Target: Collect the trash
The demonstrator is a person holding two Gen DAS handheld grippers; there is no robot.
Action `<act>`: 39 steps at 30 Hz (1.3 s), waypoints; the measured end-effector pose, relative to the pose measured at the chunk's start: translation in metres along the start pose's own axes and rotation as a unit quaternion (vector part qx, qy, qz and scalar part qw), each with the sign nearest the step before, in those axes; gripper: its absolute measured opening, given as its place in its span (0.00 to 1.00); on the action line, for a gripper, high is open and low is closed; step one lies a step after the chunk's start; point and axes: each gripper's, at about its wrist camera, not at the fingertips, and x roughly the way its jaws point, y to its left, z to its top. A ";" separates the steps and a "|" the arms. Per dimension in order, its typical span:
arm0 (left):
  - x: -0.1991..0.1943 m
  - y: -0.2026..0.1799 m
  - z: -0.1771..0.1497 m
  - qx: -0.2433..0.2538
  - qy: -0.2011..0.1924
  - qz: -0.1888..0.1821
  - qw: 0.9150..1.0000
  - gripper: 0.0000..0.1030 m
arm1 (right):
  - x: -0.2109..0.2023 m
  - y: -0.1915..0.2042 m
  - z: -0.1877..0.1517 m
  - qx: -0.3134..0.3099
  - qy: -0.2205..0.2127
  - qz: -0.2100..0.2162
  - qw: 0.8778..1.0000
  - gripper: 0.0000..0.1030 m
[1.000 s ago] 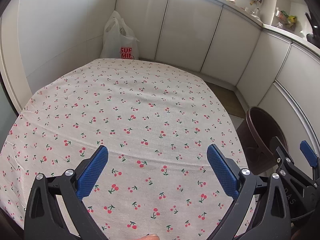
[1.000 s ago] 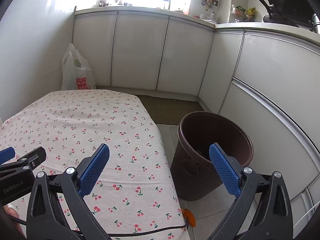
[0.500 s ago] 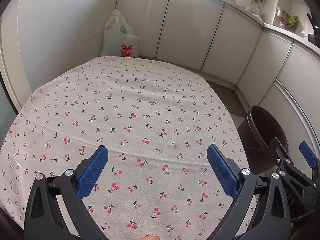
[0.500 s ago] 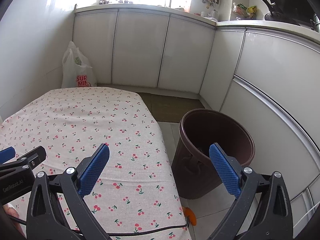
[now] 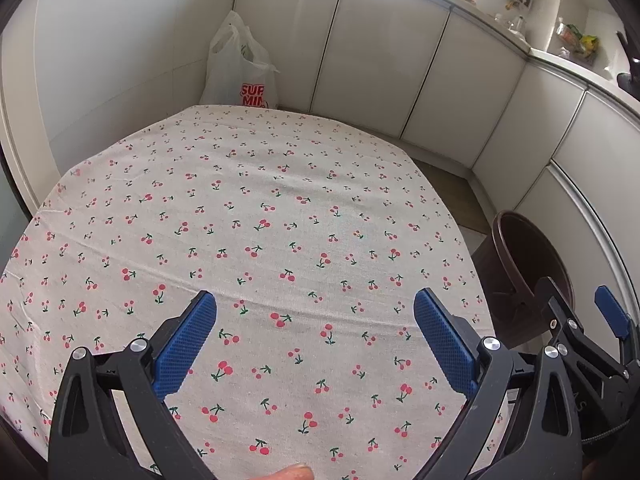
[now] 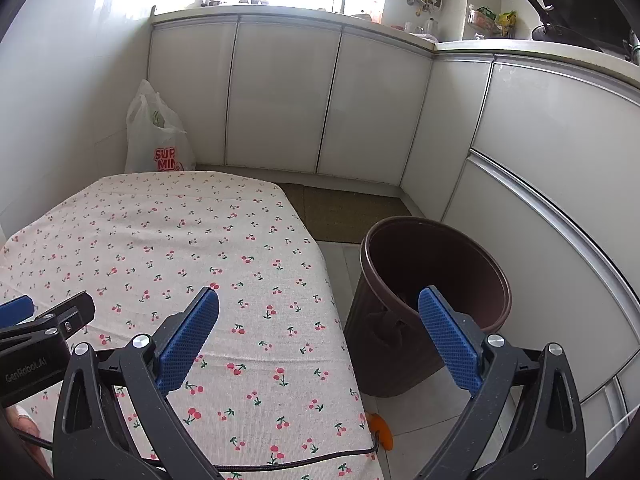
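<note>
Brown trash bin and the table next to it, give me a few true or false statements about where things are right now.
1. The brown bin stands on the floor to the right of the cherry-print tablecloth. True.
2. The right tool grips a wrapper. False: it is open and holds nothing.
3. A white plastic bag sits by the cabinets beyond the table. True.
4. The left tool is shut. False: its jaws stand wide apart.

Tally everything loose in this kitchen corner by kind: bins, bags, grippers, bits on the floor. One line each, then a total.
Brown bin: 1
White plastic bag: 1
Hand-held gripper: 2, left hand-held gripper, right hand-held gripper, both open and holding nothing
Small orange thing on the floor: 1, too hidden to identify
Total: 5
</note>
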 end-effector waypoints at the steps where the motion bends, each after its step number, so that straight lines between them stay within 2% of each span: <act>1: 0.000 0.000 0.000 -0.001 0.001 0.000 1.000 0.93 | 0.000 0.000 0.000 -0.001 0.001 0.000 1.000 0.93; 24: 0.007 -0.003 -0.003 0.015 0.013 0.005 1.000 0.93 | 0.005 -0.001 -0.003 -0.008 0.007 0.005 1.000 0.93; 26: 0.008 -0.004 -0.003 0.018 0.012 0.005 1.000 0.90 | 0.005 -0.001 -0.003 -0.008 0.007 0.005 1.000 0.93; 27: 0.008 -0.004 -0.004 0.021 0.012 0.004 1.000 0.83 | 0.005 -0.001 -0.003 -0.008 0.007 0.005 1.000 0.93; 28: 0.008 -0.005 -0.004 0.023 0.011 0.003 1.000 0.72 | 0.005 -0.001 -0.003 -0.008 0.007 0.005 1.000 0.93; 30: 0.009 -0.005 -0.004 0.025 0.012 -0.003 1.000 0.67 | 0.005 -0.002 -0.003 -0.008 0.007 0.005 1.000 0.93; 32: 0.009 -0.005 -0.004 0.026 0.011 -0.008 1.000 0.68 | 0.005 -0.002 -0.003 -0.007 0.007 0.004 1.000 0.93; 35: 0.004 -0.006 -0.002 0.031 -0.001 0.000 1.000 0.82 | 0.005 -0.004 -0.003 -0.005 0.006 0.002 1.000 0.93; 39: 0.003 -0.005 -0.001 0.027 -0.003 0.012 1.000 0.87 | 0.005 -0.005 -0.003 -0.004 0.006 0.002 1.000 0.93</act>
